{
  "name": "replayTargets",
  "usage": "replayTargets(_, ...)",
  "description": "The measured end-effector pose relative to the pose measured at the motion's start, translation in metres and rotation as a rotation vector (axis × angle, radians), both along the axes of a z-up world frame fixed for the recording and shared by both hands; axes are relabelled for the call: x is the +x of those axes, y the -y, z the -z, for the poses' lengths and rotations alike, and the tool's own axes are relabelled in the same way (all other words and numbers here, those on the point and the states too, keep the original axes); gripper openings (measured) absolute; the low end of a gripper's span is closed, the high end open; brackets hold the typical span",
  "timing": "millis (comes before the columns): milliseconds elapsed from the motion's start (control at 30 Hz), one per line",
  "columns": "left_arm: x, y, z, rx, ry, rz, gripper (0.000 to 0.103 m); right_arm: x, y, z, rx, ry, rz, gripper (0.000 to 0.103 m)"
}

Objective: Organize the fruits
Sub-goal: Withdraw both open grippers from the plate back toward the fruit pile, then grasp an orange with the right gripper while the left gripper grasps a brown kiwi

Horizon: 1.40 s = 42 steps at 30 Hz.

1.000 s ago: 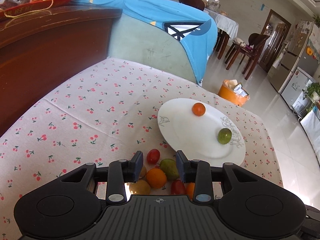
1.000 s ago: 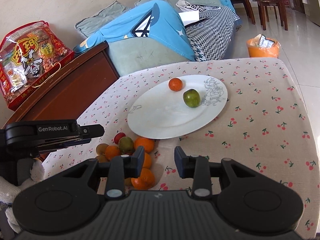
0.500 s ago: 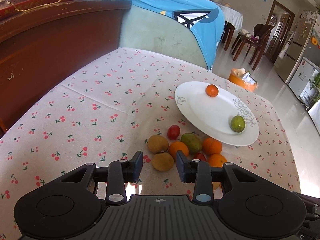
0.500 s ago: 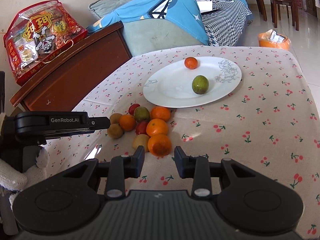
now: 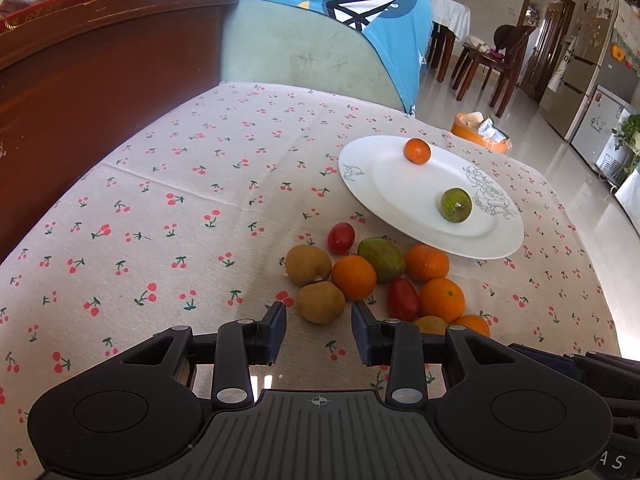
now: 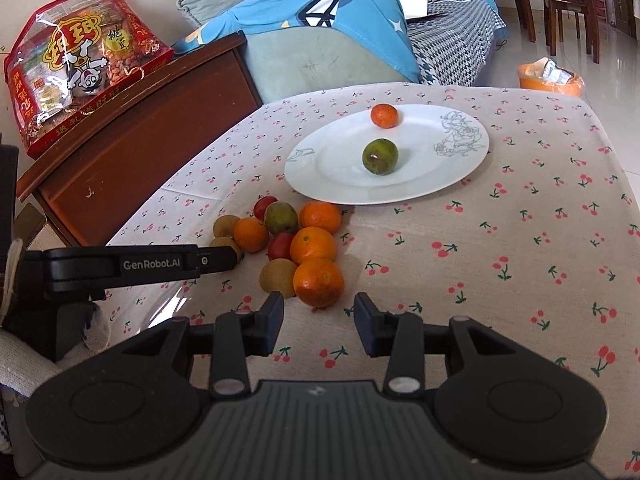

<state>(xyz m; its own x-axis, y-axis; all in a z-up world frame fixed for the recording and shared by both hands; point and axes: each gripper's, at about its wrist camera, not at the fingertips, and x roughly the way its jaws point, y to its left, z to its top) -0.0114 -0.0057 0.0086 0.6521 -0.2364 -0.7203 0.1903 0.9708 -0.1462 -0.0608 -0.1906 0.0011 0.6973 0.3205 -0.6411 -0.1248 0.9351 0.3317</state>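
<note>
- On the desk (image 5: pixel 168 184), spread with a cherry-print cloth, a heap of loose fruit lies just beside the near rim of a white plate (image 5: pixel 384 200).
- Left gripper (image 5: pixel 319 330) hovers low over the cloth with its jaws open and nothing between them; a brown kiwi (image 5: pixel 320 302) lies just ahead of the gap, apart from both fingertips.
- Behind that kiwi sit a second kiwi (image 5: pixel 308 265), an orange (image 5: pixel 354 277), a green mango-like fruit (image 5: pixel 381 254) and a small red fruit (image 5: pixel 341 238), all bunched and touching one another.
- To the right of them are another red fruit (image 5: pixel 403 299) and two more oranges (image 5: pixel 426 263) (image 5: pixel 441 300); further fruit at the heap's near edge is partly hidden behind the left gripper's body.
- Right gripper (image 6: pixel 319 320) also has its jaws spread wide, empty, with the nearest orange (image 6: pixel 319 282) just ahead of them and a kiwi (image 6: pixel 277 278) touching that orange on its left.
- In the right wrist view the left gripper's black finger, printed GenRobot.AI (image 6: pixel 152 264), reaches in from the left toward the heap.
- Two fruits rest on the plate (image 6: pixel 424 184): a small orange one (image 6: pixel 384 115) near the far rim and a green round one (image 6: pixel 380 156) nearer the middle, well apart from each other.
- Beyond the desk stand a dark wooden cabinet (image 6: pixel 132 148) carrying a red snack bag (image 6: pixel 76 80), and a sofa draped in a blue cover (image 6: pixel 320 12).
</note>
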Motion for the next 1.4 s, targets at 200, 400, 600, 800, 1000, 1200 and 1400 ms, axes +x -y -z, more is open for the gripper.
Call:
replayTargets(200, 0.002, 0.003, 0.005, 0.010, 0.012, 0.004, 0.034, 0.002, -0.006, 0.003, -0.025, 0.005, -0.014, 0.041)
replayTargets(400, 0.003, 0.007, 0.006, 0.027, 0.035, 0.012, 0.034, 0.006, -0.010, 0.005, -0.043, 0.018, -0.019, 0.041)
replayTargets(600, 0.002, 0.010, 0.007, 0.042, 0.055, 0.017, 0.034, 0.011, -0.011, 0.007, -0.056, 0.036, -0.011, 0.041)
replayTargets(800, 0.001, 0.011, 0.007, 0.050, 0.060, 0.024, 0.032, 0.013, -0.012, 0.008, -0.051, 0.042, -0.014, 0.038)
replayTargets(1000, -0.001, 0.009, 0.007, 0.048, 0.068, 0.015, 0.025, 0.013, -0.012, 0.009, -0.050, 0.043, -0.016, 0.030)
replayTargets(1200, -0.005, 0.006, 0.005, 0.054, 0.068, 0.002, 0.025, 0.011, -0.012, 0.008, -0.049, 0.039, -0.015, 0.030)
replayTargets(1400, -0.013, 0.002, 0.001, 0.036, 0.057, -0.013, 0.025, 0.005, -0.009, 0.006, -0.041, 0.030, -0.013, 0.030)
